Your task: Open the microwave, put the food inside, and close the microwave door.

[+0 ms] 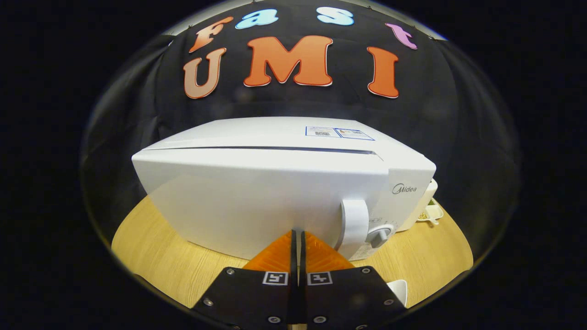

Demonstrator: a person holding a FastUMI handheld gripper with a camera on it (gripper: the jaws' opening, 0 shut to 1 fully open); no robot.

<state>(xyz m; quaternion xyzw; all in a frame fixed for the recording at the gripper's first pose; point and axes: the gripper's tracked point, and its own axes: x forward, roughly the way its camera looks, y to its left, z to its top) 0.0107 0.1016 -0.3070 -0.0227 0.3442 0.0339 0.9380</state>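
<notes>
- Nearest the camera, the gripper [298,234] has its two fingers pressed together with a hairline slit between them and nothing held.
- Its fingertips [283,247] point at the lower front of the microwave [257,192], seemingly touching or just short of the door; the fisheye view makes actual contact hard to judge.
- That microwave is white, sits on a light wooden table [156,256], and takes up the middle of the scene with its door [238,201] shut flush against the body.
- Just right of the fingertips, a white vertical door handle [354,224] stands at the door's right edge.
- Beside the handle, a grey round knob [379,237] sits on the control panel [403,197], which carries a small logo near its top.
- On the microwave's flat top, toward the back right, lies a pair of stickers [339,133].
- Behind the microwave's right corner, a white dish [431,213] rests on the table, with something pale and green on it that may be the food, though it is too small and hidden to be sure.
- Close to the gripper's right side, a white rim of some vessel [398,289] peeks out on the table.
- Black cloth [137,119] hangs behind everything as the booth's wall.
</notes>
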